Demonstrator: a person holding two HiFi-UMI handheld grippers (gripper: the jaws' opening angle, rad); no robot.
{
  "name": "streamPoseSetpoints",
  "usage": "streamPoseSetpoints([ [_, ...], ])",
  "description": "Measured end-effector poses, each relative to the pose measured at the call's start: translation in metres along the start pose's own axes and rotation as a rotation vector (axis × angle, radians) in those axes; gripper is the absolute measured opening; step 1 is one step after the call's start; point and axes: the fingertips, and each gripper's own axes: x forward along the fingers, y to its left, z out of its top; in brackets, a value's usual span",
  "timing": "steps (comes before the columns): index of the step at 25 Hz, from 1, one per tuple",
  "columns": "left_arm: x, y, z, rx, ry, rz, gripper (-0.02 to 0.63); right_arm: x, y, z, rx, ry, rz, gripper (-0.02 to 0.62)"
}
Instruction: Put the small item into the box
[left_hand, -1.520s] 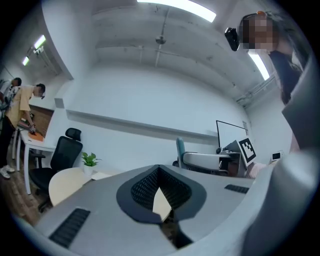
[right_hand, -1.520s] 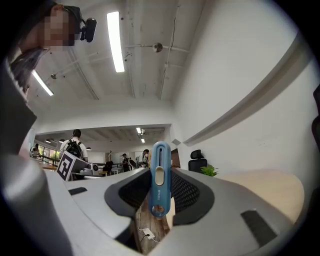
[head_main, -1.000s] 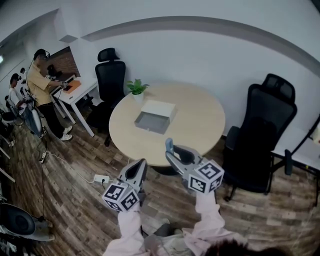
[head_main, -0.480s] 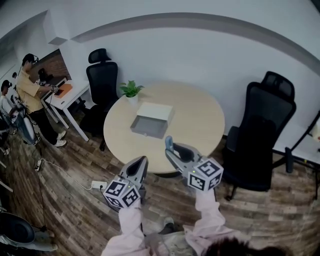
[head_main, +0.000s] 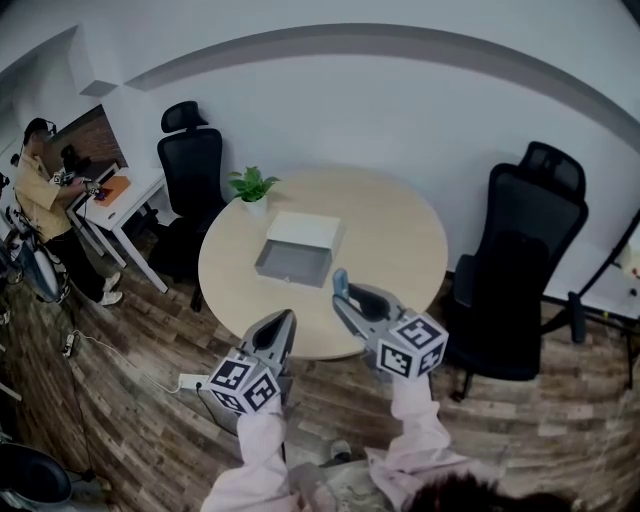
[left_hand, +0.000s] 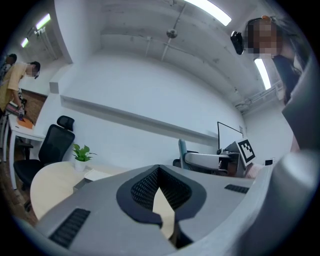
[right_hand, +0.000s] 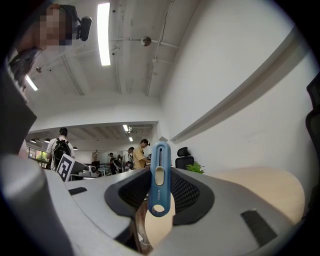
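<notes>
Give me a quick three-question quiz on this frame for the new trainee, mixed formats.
1. True or false: the blue item already lies inside the box.
2. What stands on the table just beyond the box's far left corner? A) a potted plant B) a laptop C) a mug
3. Fill in: the jaws of the ___ gripper are closed on the blue item.

Key
1. False. It is held in the right gripper at the table's near edge, and the open box looks empty.
2. A
3. right
</notes>
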Motion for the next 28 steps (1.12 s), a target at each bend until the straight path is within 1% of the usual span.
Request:
streamPoseSetpoints([
  [8,0.001,0.029,0.001,-0.009,0.003,-0.002,0.009,0.021,0.002,-0.004,-0.006,0.013,-0.013,0.129],
  [12,0.004,0.034,-0.003,-0.015,0.007,-0.013,0.009,0.024,-0.003,-0.008,-0.007,0.020,-0.037,0.129],
  [15,0.007,0.036,0.000,-0.016,0.003,-0.010,0.009,0.024,-0.006,-0.007,-0.006,0.018,-0.039,0.129],
  [18,0.012,0.034,-0.002,-0.020,0.007,-0.019,0.009,0.024,-0.012,-0.011,0.026,0.018,-0.038,0.129],
  [22,0.017,0.044,-0.010,-0.028,0.019,0.008,0.009,0.033,-0.019,-0.015,0.047,0.024,-0.022,0.129],
  [28,0.035,0.064,-0.004,-0.043,0.024,0.039,0.009,0.051,-0.038,-0.017,0.084,0.032,0.005,0.129],
])
